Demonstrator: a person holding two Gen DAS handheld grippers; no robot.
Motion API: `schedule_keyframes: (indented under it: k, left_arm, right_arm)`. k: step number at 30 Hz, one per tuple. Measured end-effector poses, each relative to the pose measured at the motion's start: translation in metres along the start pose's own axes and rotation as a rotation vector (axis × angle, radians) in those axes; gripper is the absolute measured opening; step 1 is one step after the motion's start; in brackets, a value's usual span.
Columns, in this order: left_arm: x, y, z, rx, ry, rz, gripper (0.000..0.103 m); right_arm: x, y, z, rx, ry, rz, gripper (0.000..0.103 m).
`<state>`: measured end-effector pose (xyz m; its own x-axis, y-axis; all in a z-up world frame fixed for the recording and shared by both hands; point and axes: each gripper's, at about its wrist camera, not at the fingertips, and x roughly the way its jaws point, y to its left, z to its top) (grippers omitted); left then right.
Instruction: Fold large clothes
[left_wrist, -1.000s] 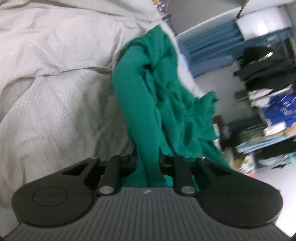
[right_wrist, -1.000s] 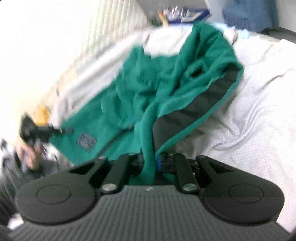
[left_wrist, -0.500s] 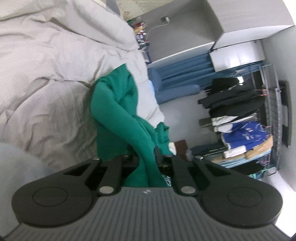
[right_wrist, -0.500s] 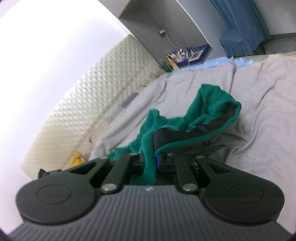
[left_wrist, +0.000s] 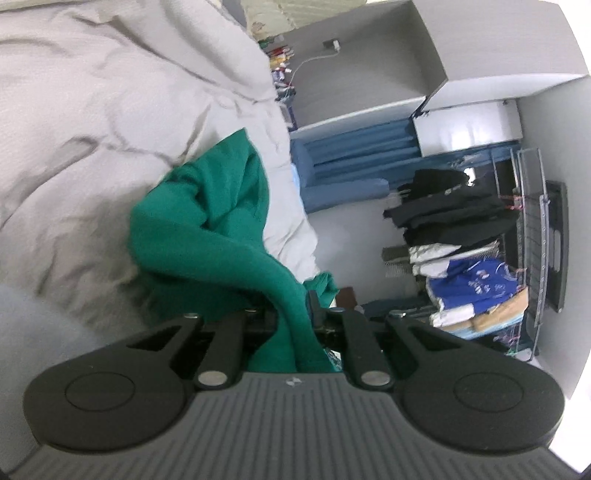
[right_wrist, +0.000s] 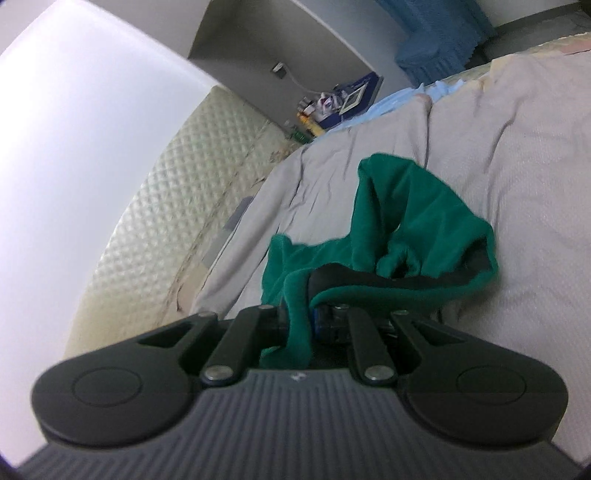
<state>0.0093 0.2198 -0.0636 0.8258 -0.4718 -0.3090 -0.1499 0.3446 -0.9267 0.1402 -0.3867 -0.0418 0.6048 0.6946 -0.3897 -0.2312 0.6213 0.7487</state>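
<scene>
A large green garment (left_wrist: 207, 221) with a dark inner band lies bunched on the grey bed cover (left_wrist: 92, 129). My left gripper (left_wrist: 295, 314) is shut on a fold of the green cloth, which runs from its jaws up to the heap. My right gripper (right_wrist: 299, 317) is shut on another edge of the same garment (right_wrist: 406, 229), where the dark band (right_wrist: 388, 282) shows. The fingertips of both grippers are hidden by the cloth.
The bed cover (right_wrist: 517, 166) spreads wide around the heap. A quilted headboard (right_wrist: 155, 206) stands at the left in the right wrist view. A clothes rack with hung and stacked clothes (left_wrist: 461, 236) and blue curtains (left_wrist: 354, 162) stand beside the bed.
Both grippers have pulled back and apart from the heap with the cloth still gripped. The garment has shrunk to a smaller bunch lying further off on the bed.
</scene>
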Motion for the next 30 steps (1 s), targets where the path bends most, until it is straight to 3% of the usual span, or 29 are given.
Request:
schedule_keyframes:
  k: [9,13,20,23,30]
  left_arm:
    - [0.088,-0.016,0.07,0.014,-0.125,-0.054,0.014]
    - [0.144,-0.011,0.098,0.036,-0.167,-0.009,0.014]
    - [0.235,0.028,0.138,0.073,-0.155,0.065,0.014]
    - [0.266,0.048,0.148,0.106,-0.145,0.099,0.014]
    - [0.317,0.099,0.162,0.06,-0.1,0.171,0.014]
  right_arm:
    - [0.076,-0.012,0.064,0.076,-0.095,-0.041,0.013]
    - [0.118,-0.034,0.086,0.124,-0.099,-0.097,0.013]
    - [0.184,-0.091,0.108,0.191,-0.055,-0.192,0.013]
    - [0.206,-0.114,0.113,0.214,-0.05,-0.202,0.013]
    - [0.237,-0.145,0.114,0.227,-0.056,-0.209,0.013]
